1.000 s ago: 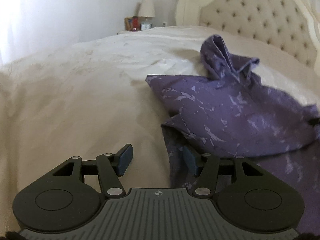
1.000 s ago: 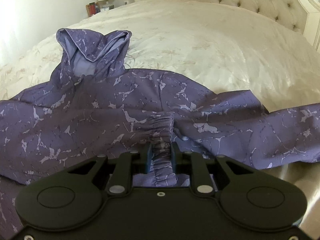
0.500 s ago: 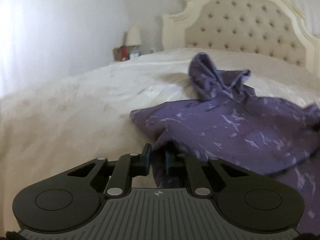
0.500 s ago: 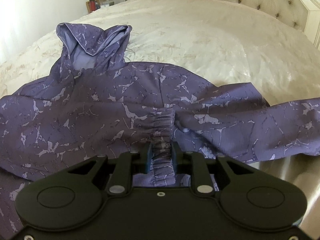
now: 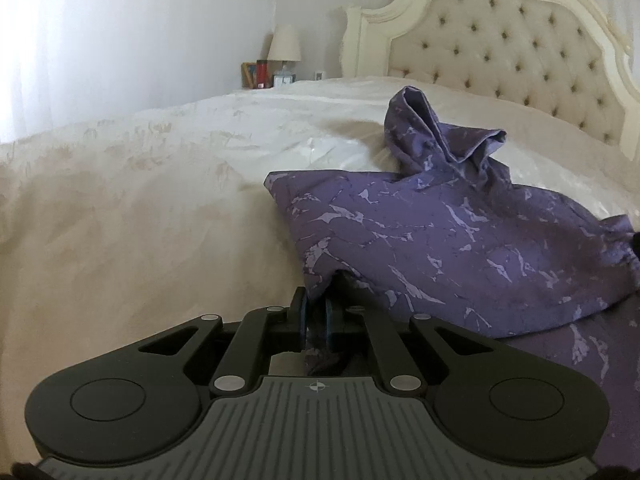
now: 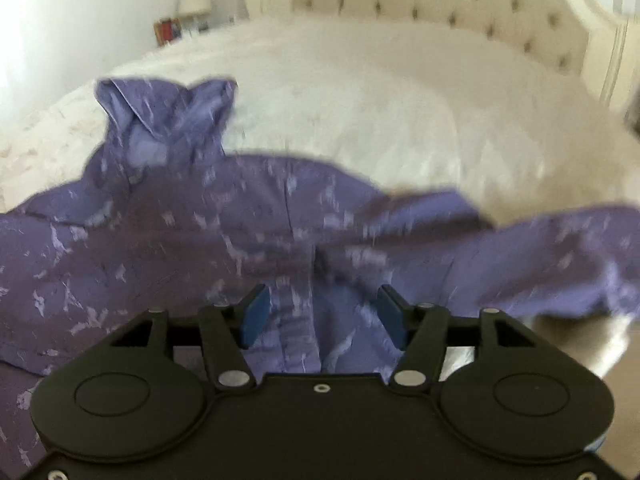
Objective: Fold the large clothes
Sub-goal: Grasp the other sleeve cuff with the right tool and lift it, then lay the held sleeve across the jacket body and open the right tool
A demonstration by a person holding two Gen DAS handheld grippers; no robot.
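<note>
We see the purple hooded jacket (image 5: 460, 232) spread on the cream bedspread (image 5: 140, 200), hood (image 5: 432, 128) bunched up toward the tufted headboard (image 5: 500, 48). Left gripper (image 5: 315, 316) is clamped tight on a fold at the jacket's edge. Right gripper (image 6: 322, 316) has just been opening; its jaws stand apart, fabric lying loose between the blue pads (image 6: 256, 314). Right view is blurred.
</note>
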